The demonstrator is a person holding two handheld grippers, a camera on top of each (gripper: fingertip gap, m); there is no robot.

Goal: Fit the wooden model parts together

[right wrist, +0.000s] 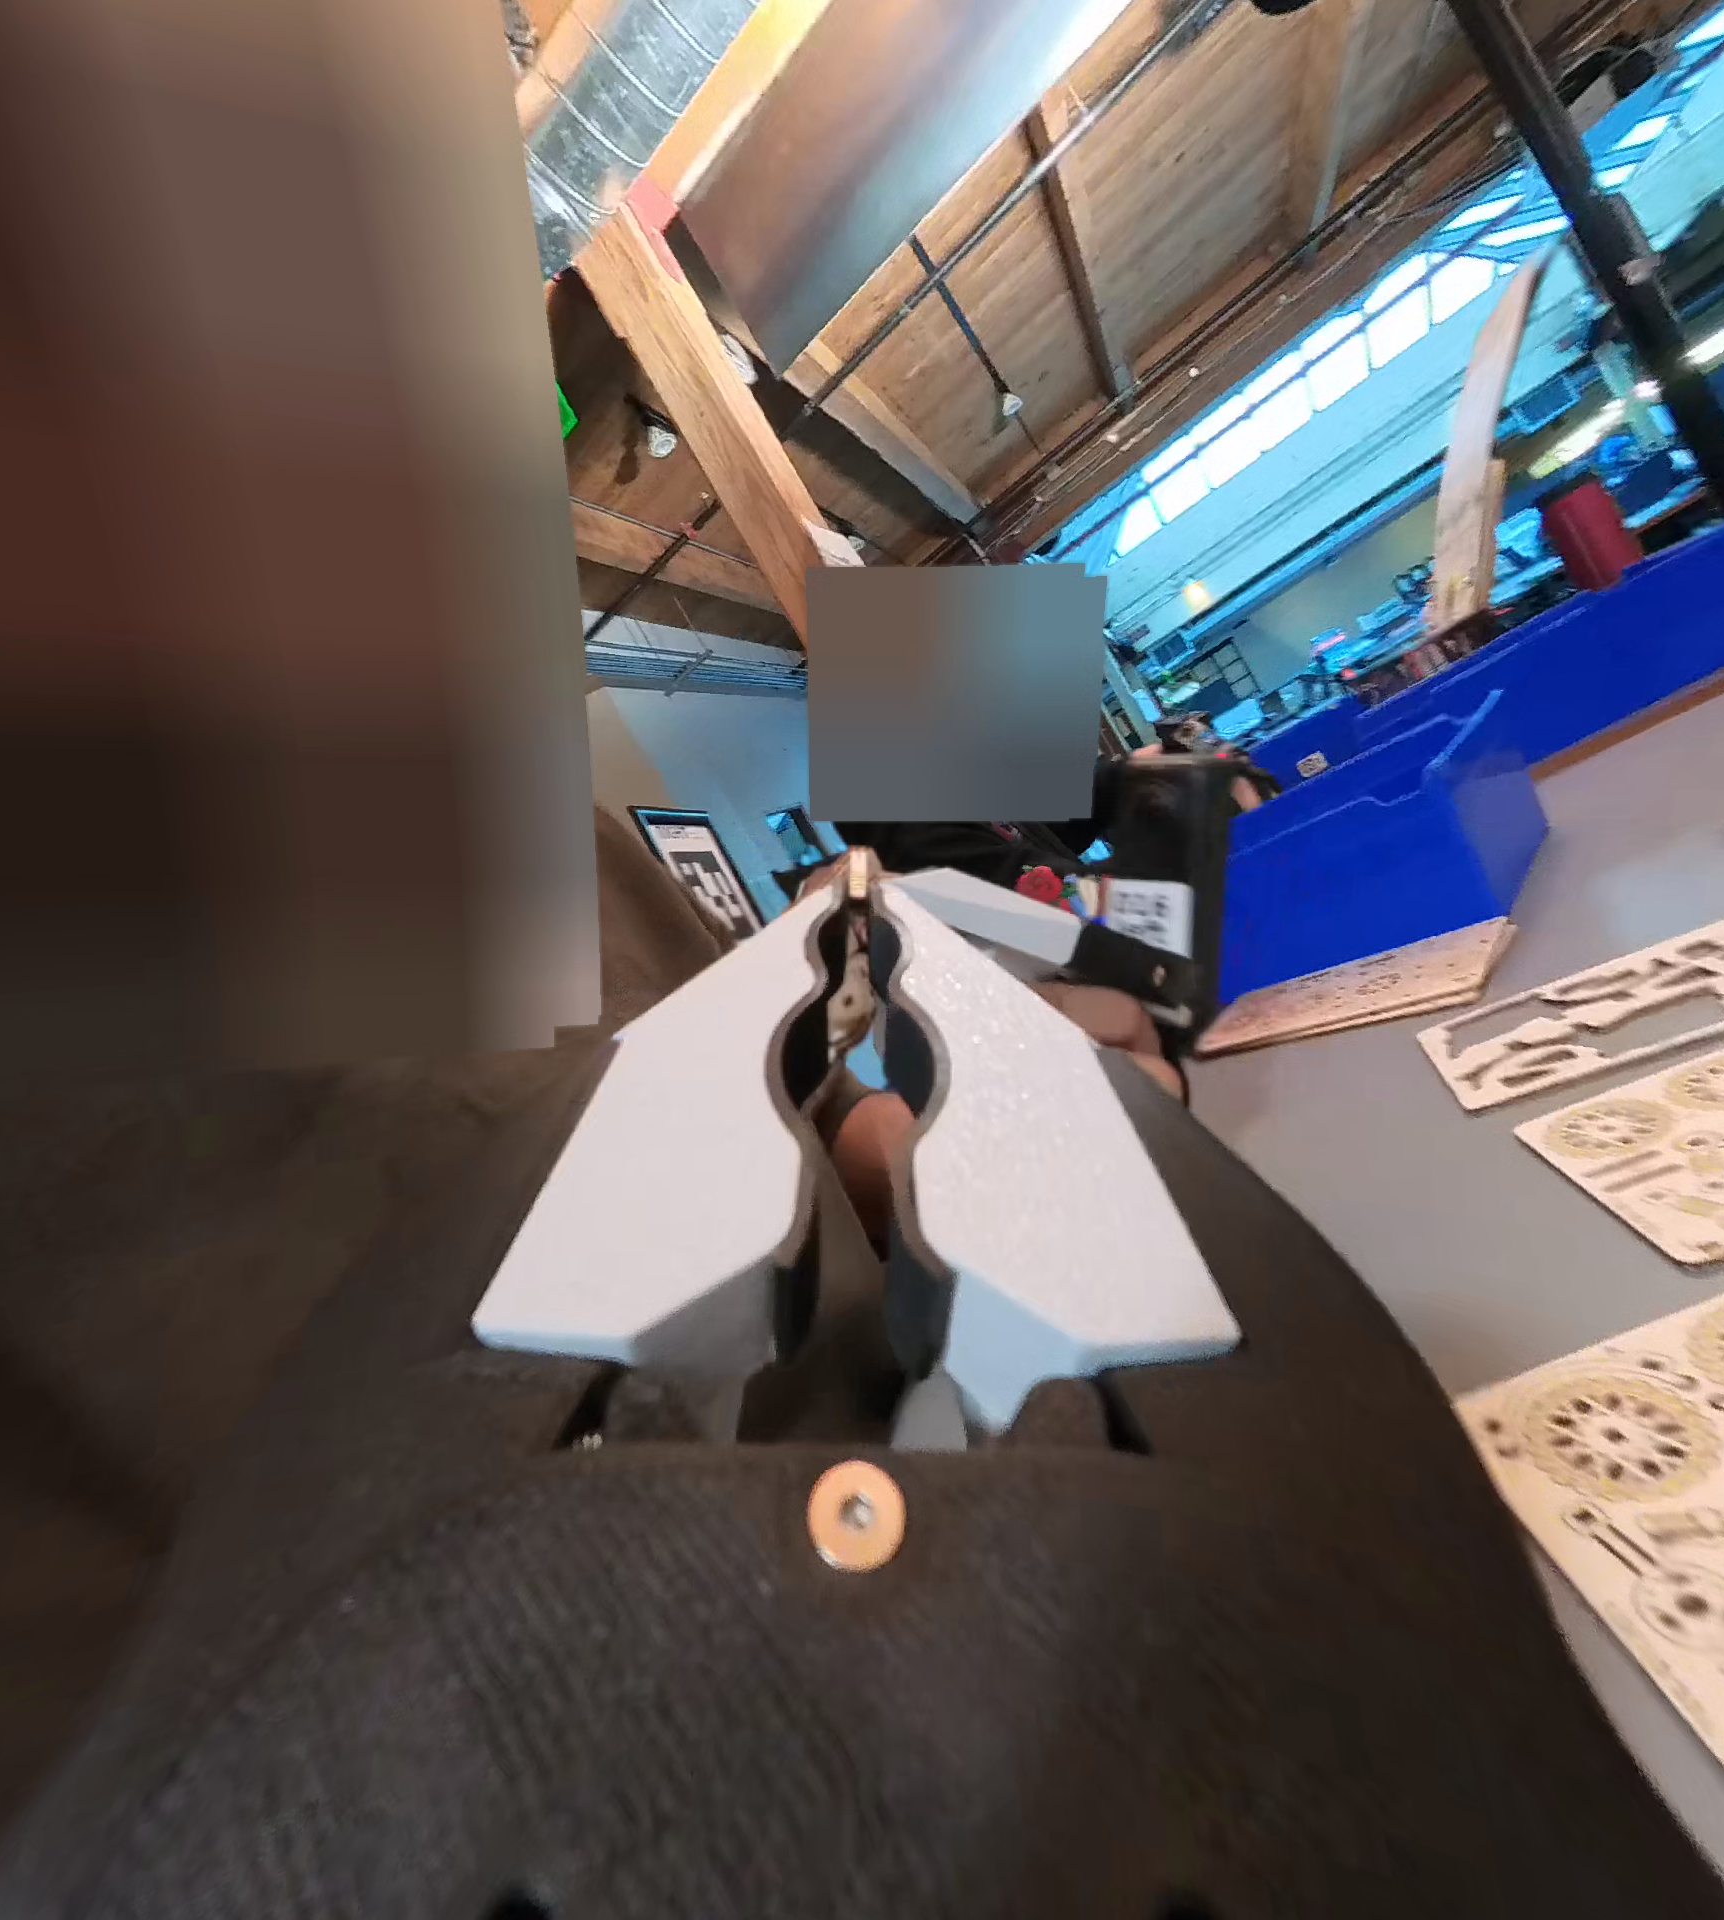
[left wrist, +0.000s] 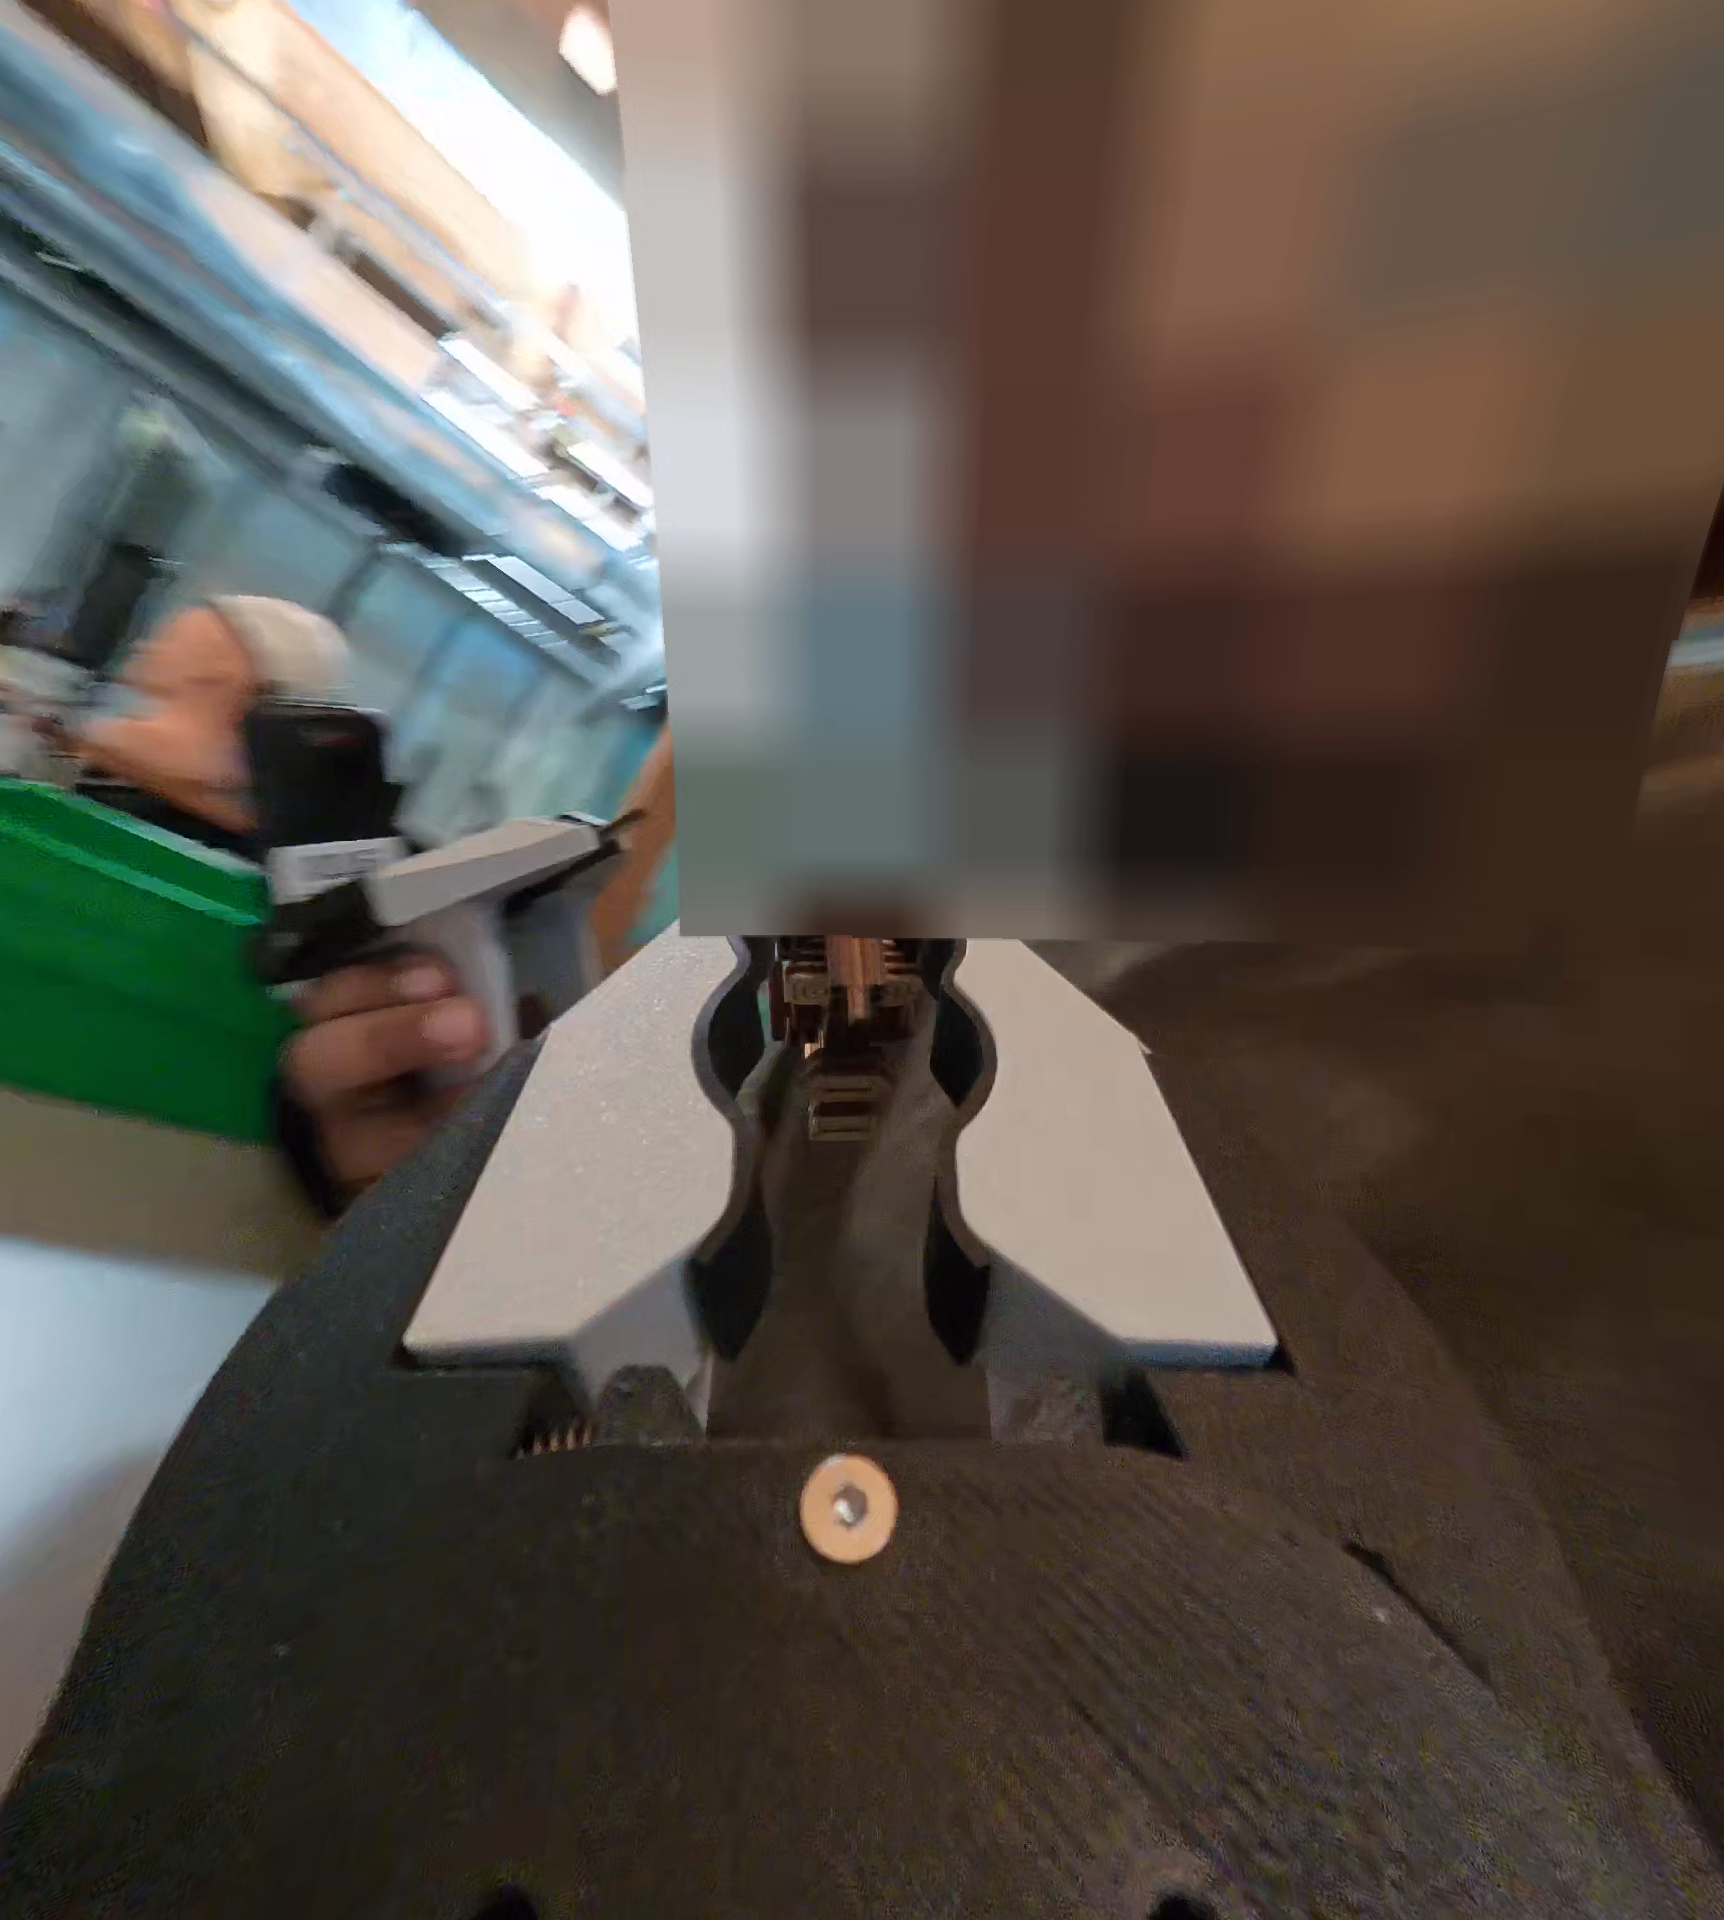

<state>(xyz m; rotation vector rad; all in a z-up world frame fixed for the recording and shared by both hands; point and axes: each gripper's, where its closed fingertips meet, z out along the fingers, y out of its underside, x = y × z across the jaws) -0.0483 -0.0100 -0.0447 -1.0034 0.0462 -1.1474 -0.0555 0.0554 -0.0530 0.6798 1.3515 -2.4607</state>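
Observation:
My left gripper (left wrist: 842,966) is shut on a small brown wooden model assembly (left wrist: 842,1101), held up in the air; a mosaic patch hides its tips. My right gripper (right wrist: 858,894) is shut on a thin flat wooden part (right wrist: 859,871) that sticks out past its tips. The two grippers face each other, tips close together. In the left wrist view the right gripper (left wrist: 598,831) shows at the left, held by a hand (left wrist: 390,1049). In the right wrist view a grey finger (right wrist: 993,909) of the left gripper lies just beyond my part.
Punched wooden part sheets (right wrist: 1668,1143) lie on the grey table (right wrist: 1357,1195) at the right, with a plywood stack (right wrist: 1357,987) behind. Blue bins (right wrist: 1388,852) stand at the table's far side. A green object (left wrist: 79,935) is at the left.

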